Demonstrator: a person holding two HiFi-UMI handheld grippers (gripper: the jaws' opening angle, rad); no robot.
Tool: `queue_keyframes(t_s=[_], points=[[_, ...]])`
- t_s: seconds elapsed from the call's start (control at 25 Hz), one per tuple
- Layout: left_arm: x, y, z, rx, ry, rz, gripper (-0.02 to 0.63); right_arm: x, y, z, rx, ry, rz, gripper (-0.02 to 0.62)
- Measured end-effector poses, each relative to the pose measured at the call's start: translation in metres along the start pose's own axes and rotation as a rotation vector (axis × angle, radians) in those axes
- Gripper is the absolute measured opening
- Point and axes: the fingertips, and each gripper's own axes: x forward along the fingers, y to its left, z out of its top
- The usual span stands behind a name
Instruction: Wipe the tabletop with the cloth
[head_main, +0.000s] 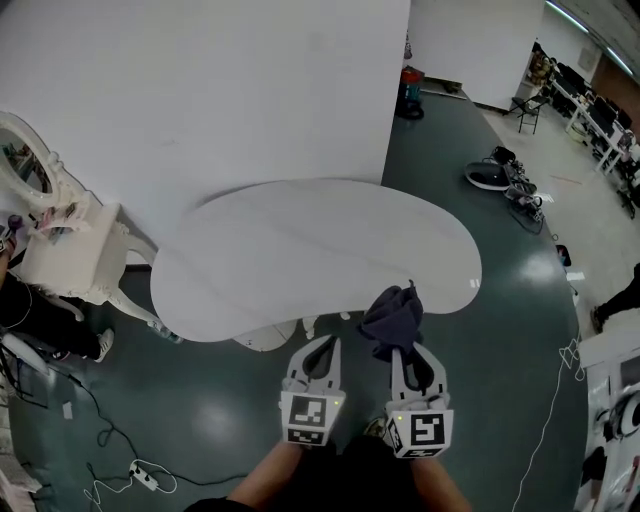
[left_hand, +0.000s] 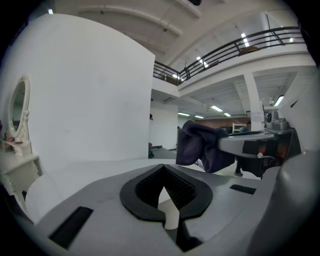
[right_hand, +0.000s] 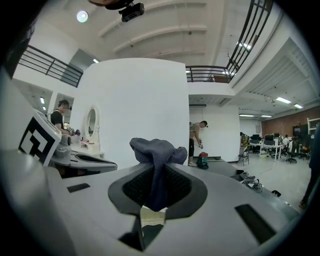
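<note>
**Step in hand: bring the cloth onto the surface and begin wiping.**

The cloth (head_main: 393, 318) is clamped in the right tool (head_main: 405, 350). The right gripper view shows both jaws closed on a fold of it, with the rest bunched in a loose knot beyond the tips. From the room, the bunch sits over the near right edge of the tabletop (head_main: 300, 250). Whether it touches the surface yet cannot be told.

The left tool (head_main: 322, 346) is empty. In its own view the jaws stand together, with the tips meeting and nothing between them. It hangs just beside the right tool, short of the near edge.

Recommended procedure:
- Lower the right tool until the bunched cloth flattens against the surface. A knot held high will probably only skim.
- Keep the jaws clamped throughout. The grip is on a narrow fold, so a hard drag could pull the cloth free.
- Tilt the tool so that the cloth meets the tabletop rather than the hard jaw tips.
- Work from the near right edge toward the far left in overlapping passes. The top is long and curved, and it looks bare.
- Keep the left tool clear of the wiping path.

Pose: both tools point away from the person toward the far side. They lie roughly parallel, with the marker cubes nearest the body. The right tool reaches slightly further forward.
</note>
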Motion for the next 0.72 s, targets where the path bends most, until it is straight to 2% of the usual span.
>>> queue_keyframes(t_s=[0.12, 0.36, 0.72], points=[[0.001, -0.018, 0.02, 0.007, -0.047, -0.009, 0.006, -0.009, -0.011, 0.016, -0.017, -0.032, 0.01, 0.043], [0.014, -0.07, 0.065, 0.005, -0.166, -0.051, 0.006, -0.026, -0.054, 0.035, -0.021, -0.087, -0.022, 0.043], [0.021, -0.083, 0.073, 0.04, -0.169, -0.076, 0.006, -0.026, -0.059, 0.043, -0.016, -0.11, -0.023, 0.043]])
